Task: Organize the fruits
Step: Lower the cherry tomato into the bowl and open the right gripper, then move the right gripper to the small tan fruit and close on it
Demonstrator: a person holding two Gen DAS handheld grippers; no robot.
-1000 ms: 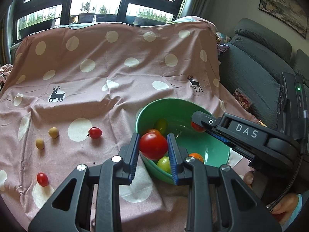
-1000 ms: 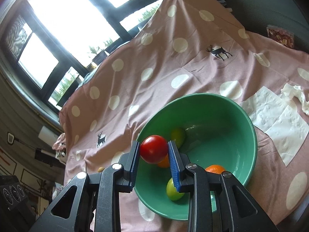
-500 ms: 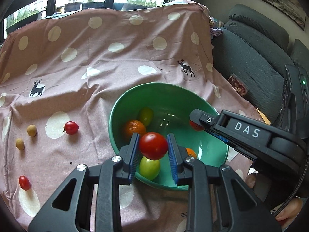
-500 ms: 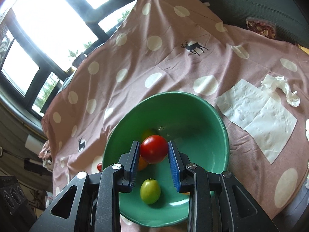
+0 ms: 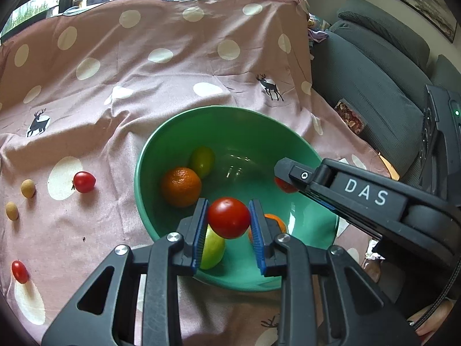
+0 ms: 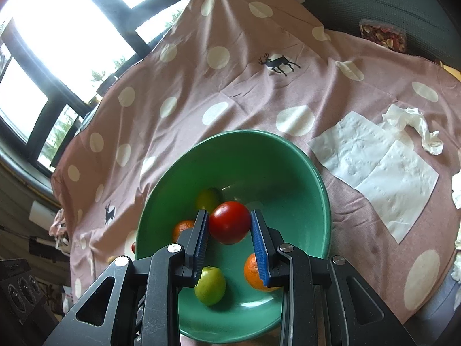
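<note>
Tomatoes, one clamped across its middle in the left gripper (image 5: 229,221) and one in the right gripper (image 6: 229,222) above the green bowl (image 5: 149,155), appeared light, smooth-skinned and easily bruised.

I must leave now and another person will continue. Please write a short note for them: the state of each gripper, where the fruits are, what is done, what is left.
Left gripper: shut on a red tomato, over the green bowl.
Right gripper: shut on another red tomato, also over the bowl.
Done: two oranges and two green fruits lie in the bowl.
Left: release both tomatoes into the bowl, then collect two small red tomatoes and two small tan fruits from the cloth.
</note>
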